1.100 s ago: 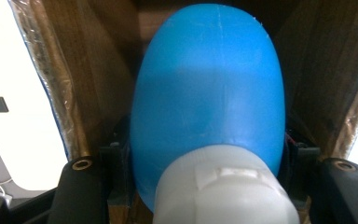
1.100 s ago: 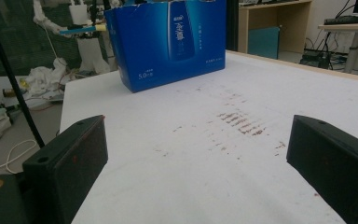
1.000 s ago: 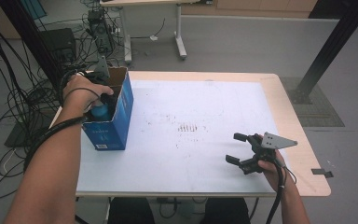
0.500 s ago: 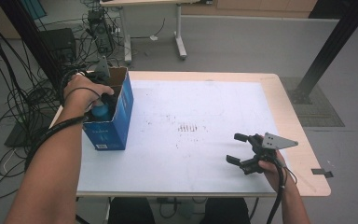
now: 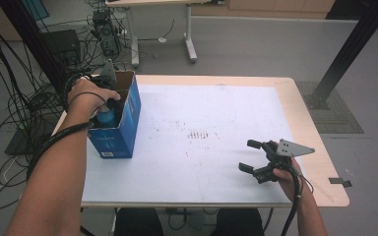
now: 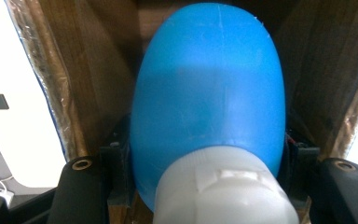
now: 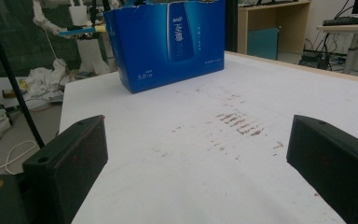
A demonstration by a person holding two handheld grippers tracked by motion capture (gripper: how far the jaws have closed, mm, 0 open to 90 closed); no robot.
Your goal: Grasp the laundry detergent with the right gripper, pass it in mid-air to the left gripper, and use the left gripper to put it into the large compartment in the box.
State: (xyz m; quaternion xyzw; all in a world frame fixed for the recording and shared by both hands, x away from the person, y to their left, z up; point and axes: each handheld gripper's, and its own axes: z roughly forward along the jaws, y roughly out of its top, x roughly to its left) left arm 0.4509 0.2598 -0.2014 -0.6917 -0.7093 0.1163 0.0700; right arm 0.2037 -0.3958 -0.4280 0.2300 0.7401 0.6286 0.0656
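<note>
At the frame's left, the left gripper (image 5: 109, 105) clamps a blue bottle (image 6: 209, 88) inside the open blue box (image 5: 119, 129); the right gripper (image 5: 252, 156) hangs open, lower right.

We see the worktop (image 5: 216, 162) open everywhere except at nine o'clock, where the blue carton (image 5: 120, 128) blocks our way, its inside crowded by the blue bottle (image 6: 209, 88).
</note>
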